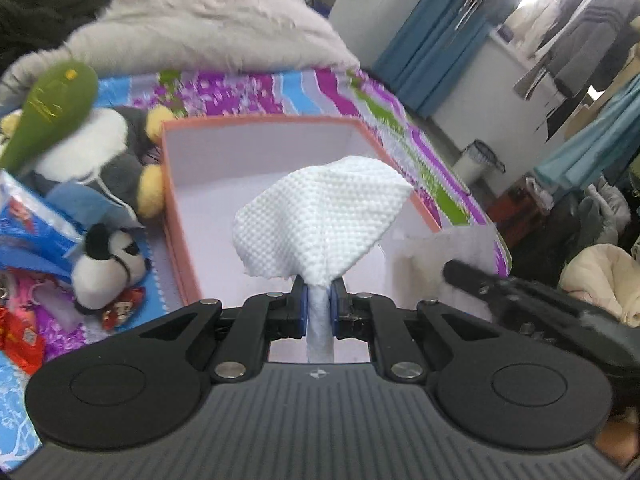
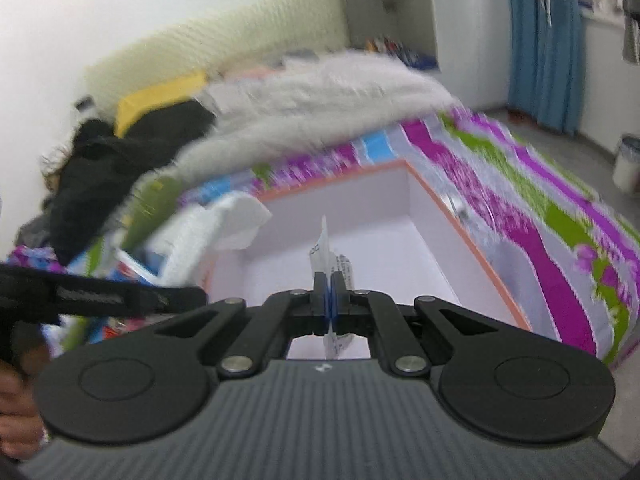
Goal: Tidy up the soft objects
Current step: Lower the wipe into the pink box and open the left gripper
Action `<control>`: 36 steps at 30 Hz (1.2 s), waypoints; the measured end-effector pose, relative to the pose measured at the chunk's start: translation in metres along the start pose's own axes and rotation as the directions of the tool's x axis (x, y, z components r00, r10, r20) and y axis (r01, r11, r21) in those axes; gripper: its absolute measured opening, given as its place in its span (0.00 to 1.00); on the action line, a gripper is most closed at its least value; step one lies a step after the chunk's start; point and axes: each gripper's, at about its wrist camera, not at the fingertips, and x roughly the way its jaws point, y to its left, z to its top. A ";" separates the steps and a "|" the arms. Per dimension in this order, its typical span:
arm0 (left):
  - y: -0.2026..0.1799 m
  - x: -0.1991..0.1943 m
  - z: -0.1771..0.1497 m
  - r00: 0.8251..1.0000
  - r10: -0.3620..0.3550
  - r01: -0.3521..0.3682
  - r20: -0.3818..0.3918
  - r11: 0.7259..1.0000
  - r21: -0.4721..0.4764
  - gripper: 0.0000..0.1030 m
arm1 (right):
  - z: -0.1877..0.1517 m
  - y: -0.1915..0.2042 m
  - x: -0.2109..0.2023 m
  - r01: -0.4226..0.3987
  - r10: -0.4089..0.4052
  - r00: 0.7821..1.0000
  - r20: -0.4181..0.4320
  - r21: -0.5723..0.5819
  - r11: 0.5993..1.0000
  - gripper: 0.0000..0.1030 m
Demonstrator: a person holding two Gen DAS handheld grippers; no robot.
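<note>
My left gripper [image 1: 319, 286] is shut on a white dimpled cloth [image 1: 320, 216] and holds it above the open pink-rimmed box [image 1: 176, 216] on the bed. My right gripper [image 2: 331, 280] is shut on a thin clear plastic packet [image 2: 325, 248] with printed text, held edge-on over the same box [image 2: 472, 248]. The box's white inside looks bare. The right gripper's black body [image 1: 520, 300] shows at the right of the left wrist view. The left gripper [image 2: 100, 296] and its cloth [image 2: 236, 220] show at the left of the right wrist view.
Left of the box lie a grey-and-white plush with yellow feet [image 1: 116, 152], a small panda plush [image 1: 108, 264], a green pouch [image 1: 52, 108] and blue packets [image 1: 28, 232]. A fluffy grey blanket [image 1: 208, 24] and dark clothes [image 2: 120, 160] lie behind. A bin [image 1: 478, 160] stands on the floor.
</note>
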 end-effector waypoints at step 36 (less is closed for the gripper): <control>-0.033 -0.025 -0.043 0.985 0.098 -0.130 0.142 0.962 0.239 0.40 | -0.053 -0.011 -0.025 0.017 -0.016 0.998 0.062 -0.021 1.000 0.40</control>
